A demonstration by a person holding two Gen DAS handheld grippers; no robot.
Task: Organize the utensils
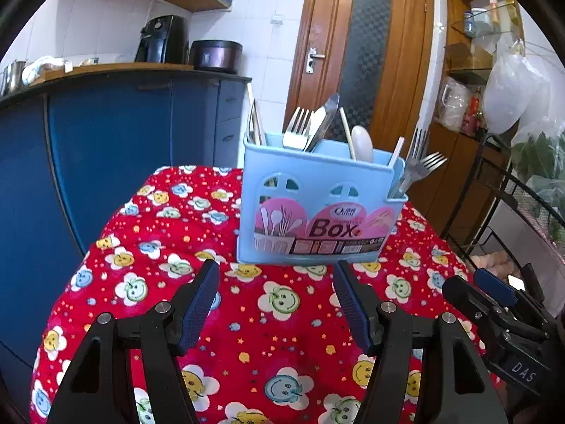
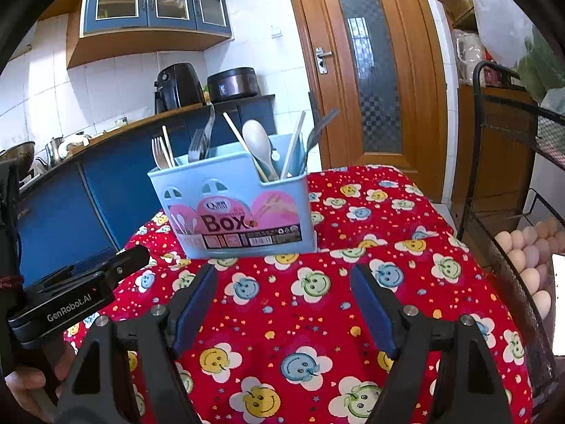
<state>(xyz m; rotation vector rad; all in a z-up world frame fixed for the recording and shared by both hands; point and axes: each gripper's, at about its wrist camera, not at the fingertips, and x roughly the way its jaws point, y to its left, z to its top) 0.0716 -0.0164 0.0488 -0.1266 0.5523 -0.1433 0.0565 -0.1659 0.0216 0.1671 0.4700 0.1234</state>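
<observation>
Red fabric with smiley-flower print, the tablecloth [image 1: 279, 335], covers the table. The light blue utensil box [image 1: 317, 212] (label reads "Box") stands upright on the cloth toward its far edge. Inside the box stand forks [image 1: 298, 125], a white spoon [image 1: 363, 143] and chopsticks [image 2: 243, 145]; two further forks [image 1: 422, 162] lean outward from the box's right end compartment. The left gripper [image 1: 275, 282] sits just in front of the box, jaws wide, nothing between them. The right gripper [image 2: 284, 284] sits likewise in front of the box, jaws wide and empty.
</observation>
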